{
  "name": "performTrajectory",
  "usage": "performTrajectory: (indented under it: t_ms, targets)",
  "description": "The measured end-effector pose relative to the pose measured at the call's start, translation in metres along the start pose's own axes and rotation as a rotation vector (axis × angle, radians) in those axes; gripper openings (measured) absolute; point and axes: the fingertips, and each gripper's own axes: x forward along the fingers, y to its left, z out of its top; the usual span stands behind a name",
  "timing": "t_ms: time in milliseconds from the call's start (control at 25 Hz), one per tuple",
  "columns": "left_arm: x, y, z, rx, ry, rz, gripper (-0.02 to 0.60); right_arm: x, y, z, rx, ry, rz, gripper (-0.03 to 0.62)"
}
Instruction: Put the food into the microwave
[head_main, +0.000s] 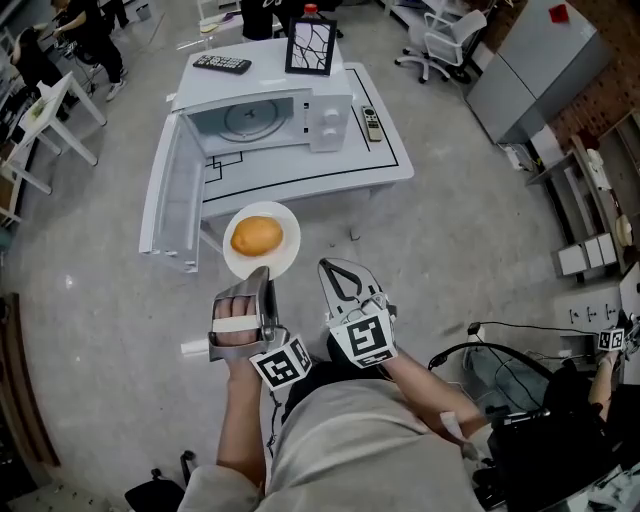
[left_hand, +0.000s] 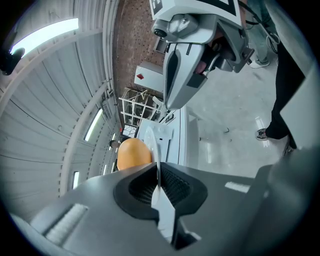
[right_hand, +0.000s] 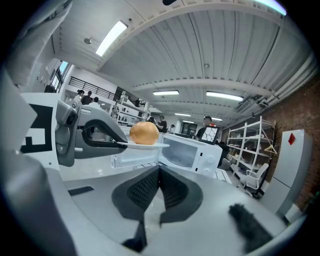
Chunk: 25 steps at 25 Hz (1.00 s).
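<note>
An orange round bun (head_main: 256, 237) lies on a white plate (head_main: 285, 259) held in the air in front of the white microwave (head_main: 325, 118). The microwave's door (head_main: 175, 200) is swung wide open to the left and its cavity is empty. My left gripper (head_main: 263, 276) is shut on the plate's near rim; in the left gripper view the plate (left_hand: 158, 150) stands edge-on between the pads, with the bun (left_hand: 133, 154) beyond. My right gripper (head_main: 329, 266) is shut and empty, just right of the plate. In the right gripper view the bun (right_hand: 144, 133) and the plate (right_hand: 152, 145) sit before the microwave (right_hand: 195, 152).
The microwave stands on a low white table (head_main: 300, 175) with a remote (head_main: 371, 122) beside it, another remote (head_main: 221, 64) and a framed picture (head_main: 310, 45) behind. Office chairs (head_main: 445, 40) and a grey cabinet (head_main: 535, 60) stand at the back right. Cables (head_main: 500, 350) lie lower right.
</note>
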Motion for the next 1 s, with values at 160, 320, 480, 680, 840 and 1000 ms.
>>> performTrajectory:
  t_ms: [160,320,480,680,840,1000]
  targets:
    - [0.02,0.007,0.001,0.006,0.022,0.007,0.021,0.022,-0.012,0.001,0.004,-0.011,0.024,0.011]
    - [0.044,0.013,0.002,-0.001,0.051,0.0,0.023,0.049,-0.029,0.005,-0.012,-0.019,0.055,0.011]
    - [0.072,0.019,0.006,-0.001,0.076,-0.009,0.021,0.072,-0.049,0.008,-0.029,-0.03,0.079,0.011]
    - [0.102,0.022,0.022,0.003,0.085,-0.029,0.021,0.088,-0.077,-0.001,-0.026,-0.023,0.086,0.011]
    - [0.119,0.02,0.033,0.012,0.098,-0.046,0.021,0.094,-0.094,-0.01,-0.039,-0.022,0.09,0.011]
    - [0.131,0.014,0.043,0.029,0.109,-0.064,0.021,0.099,-0.108,-0.019,-0.036,-0.027,0.1,0.011]
